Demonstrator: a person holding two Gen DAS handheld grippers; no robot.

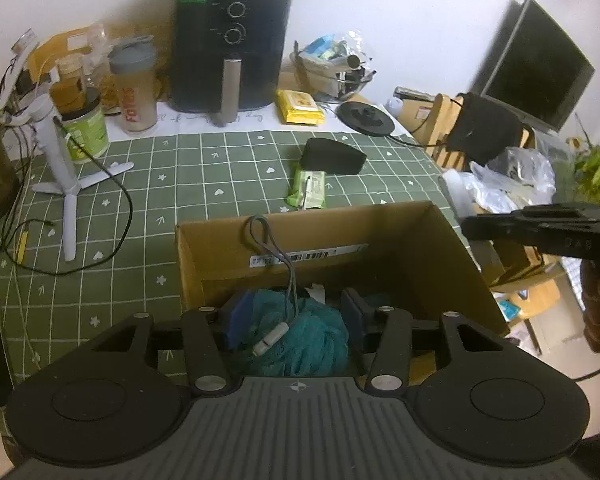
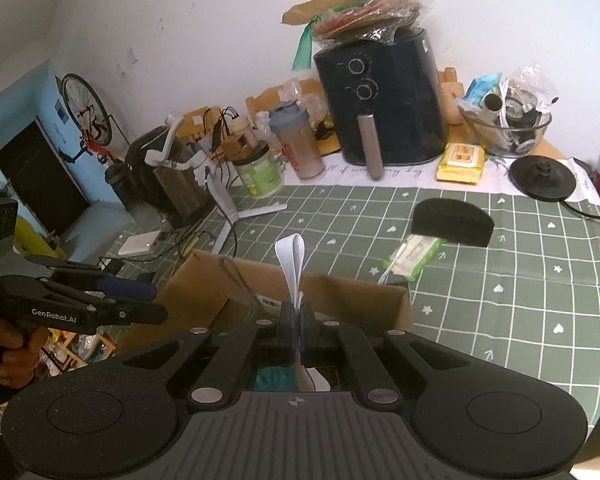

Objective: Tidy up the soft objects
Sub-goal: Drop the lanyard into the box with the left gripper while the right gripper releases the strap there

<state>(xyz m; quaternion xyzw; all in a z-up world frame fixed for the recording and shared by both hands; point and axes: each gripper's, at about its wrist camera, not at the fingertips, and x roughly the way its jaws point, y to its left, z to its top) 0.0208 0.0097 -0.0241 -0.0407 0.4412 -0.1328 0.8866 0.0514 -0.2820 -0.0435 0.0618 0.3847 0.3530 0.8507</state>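
The right tool [image 2: 299, 320] is clamped on a white strap [image 2: 293, 264] that loops upward, above an open box [image 2: 384, 308] on the green checked worktop [image 2: 520, 280]. Teal mesh [image 2: 274, 378] shows below. The left tool [image 2: 136, 294] is at far left.

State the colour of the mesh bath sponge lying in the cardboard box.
Teal, seen best in the left wrist view: the bath sponge in the cardboard box.

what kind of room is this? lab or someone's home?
Most likely a home, at a kitchen or dining table: an air fryer and a kettle base stand on a green checked tablecloth, and a bicycle hangs on the wall behind. Everyday clutter, nothing lab-like.
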